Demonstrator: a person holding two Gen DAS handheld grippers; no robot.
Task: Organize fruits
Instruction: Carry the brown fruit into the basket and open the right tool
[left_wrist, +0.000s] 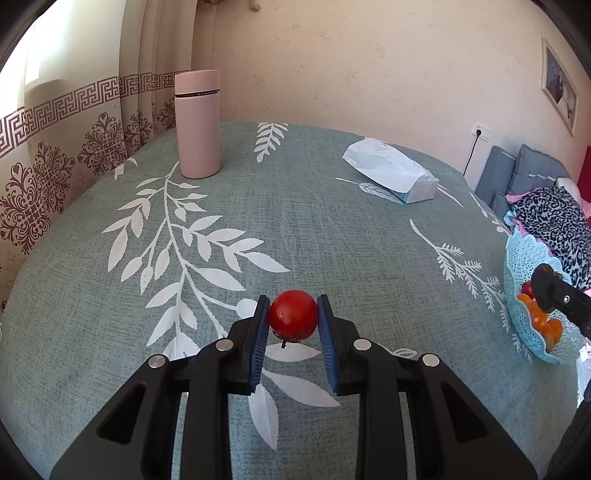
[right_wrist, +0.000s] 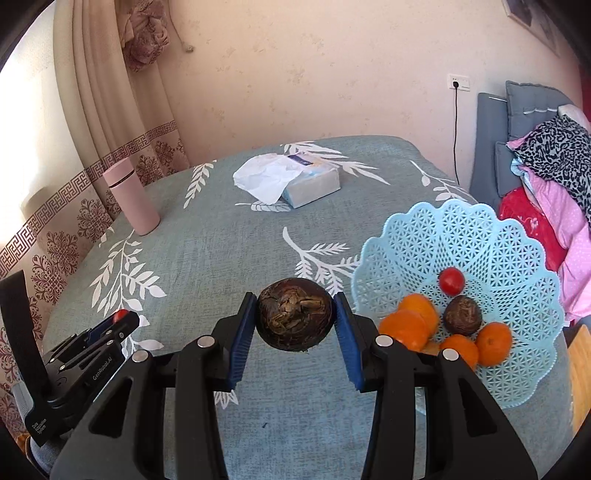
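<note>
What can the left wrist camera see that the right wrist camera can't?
Only the left wrist view shows the framed picture on the wall and the whole small red tomato pinched in the left tongs. Only the right wrist view shows inside the light blue lattice plastic basket: orange tangerines and a dark brown round fruit. Both show the pink cylindrical flask and the tissue pack.

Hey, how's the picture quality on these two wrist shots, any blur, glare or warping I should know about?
Left wrist view: sharp, strong fisheye bending of the table edge, bright washed-out curtain at upper left, dark corners. Right wrist view: also sharp, the basket and held brown fruit crisp, same bowing, blown-out light at the far left edge.
</note>
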